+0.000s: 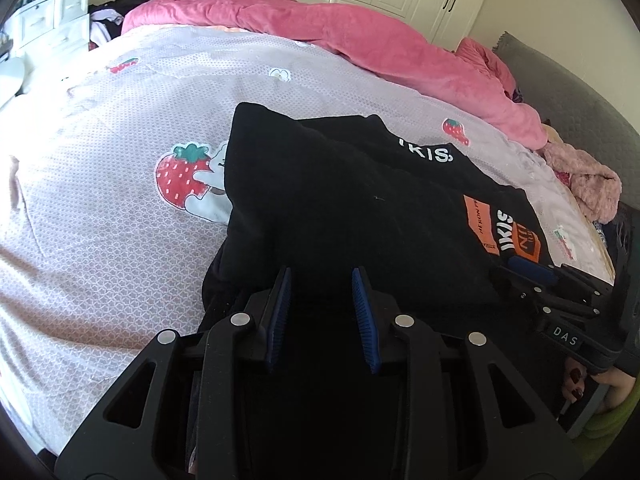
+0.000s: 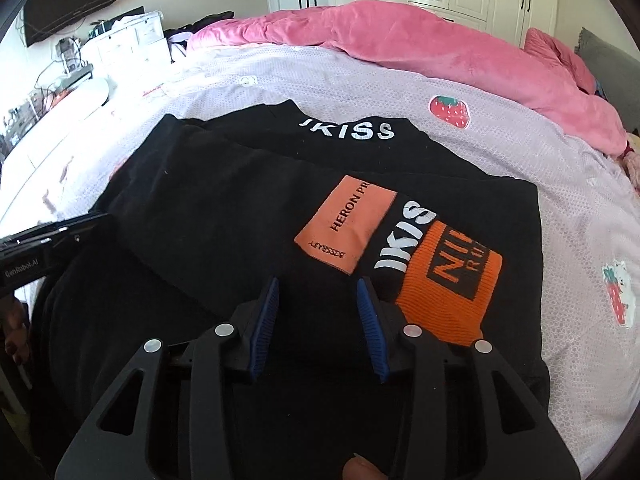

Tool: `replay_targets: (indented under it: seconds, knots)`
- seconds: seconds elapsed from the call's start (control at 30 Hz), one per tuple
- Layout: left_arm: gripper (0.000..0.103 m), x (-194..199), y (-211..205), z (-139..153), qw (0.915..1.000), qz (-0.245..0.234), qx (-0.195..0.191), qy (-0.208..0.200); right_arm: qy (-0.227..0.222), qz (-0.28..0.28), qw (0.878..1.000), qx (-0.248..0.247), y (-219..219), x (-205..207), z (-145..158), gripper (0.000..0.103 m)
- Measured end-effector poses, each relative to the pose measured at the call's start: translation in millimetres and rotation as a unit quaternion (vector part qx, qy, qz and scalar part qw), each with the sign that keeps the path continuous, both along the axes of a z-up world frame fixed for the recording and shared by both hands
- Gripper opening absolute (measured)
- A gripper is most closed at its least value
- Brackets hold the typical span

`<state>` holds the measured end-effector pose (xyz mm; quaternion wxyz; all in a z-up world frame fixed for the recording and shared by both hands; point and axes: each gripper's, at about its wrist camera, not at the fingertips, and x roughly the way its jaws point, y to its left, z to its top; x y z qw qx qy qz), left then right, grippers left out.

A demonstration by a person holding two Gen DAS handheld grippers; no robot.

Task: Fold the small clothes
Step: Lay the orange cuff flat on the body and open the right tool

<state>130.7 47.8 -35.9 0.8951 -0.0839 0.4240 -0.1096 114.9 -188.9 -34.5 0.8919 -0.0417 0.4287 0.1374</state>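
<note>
Because the black garment (image 1: 352,200) lies partly folded on the bed (image 1: 100,200), I hold my left gripper (image 1: 322,312) at its near left edge, jaws parted and empty; my right gripper (image 2: 318,320) hovers likewise open beside the orange cuff (image 2: 448,288).

Black garment (image 2: 224,216), partly folded, lies flat just ahead of and under both grippers' fingertips. White "IKISS" lettering at far edge. Orange patch (image 2: 344,228) and orange knit cuff (image 2: 448,292) ahead-right of right gripper (image 2: 318,292).
</note>
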Motion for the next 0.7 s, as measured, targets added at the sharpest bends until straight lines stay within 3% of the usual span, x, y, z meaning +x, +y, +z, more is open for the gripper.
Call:
replay_targets:
  seconds: [0.33,0.7]
  knots:
    - [0.025,-12.6,1.4,13.1,0.9998,0.004,0.011,-0.015,-0.009,0.0,1.0,0.022,-5.3,-11.7,12.6,0.056]
    - [0.039,-23.0,4.2,28.5,0.9992,0.016,0.017,-0.031,-0.021,-0.02,0.999,0.044,-17.4,-18.4,28.6,0.078]
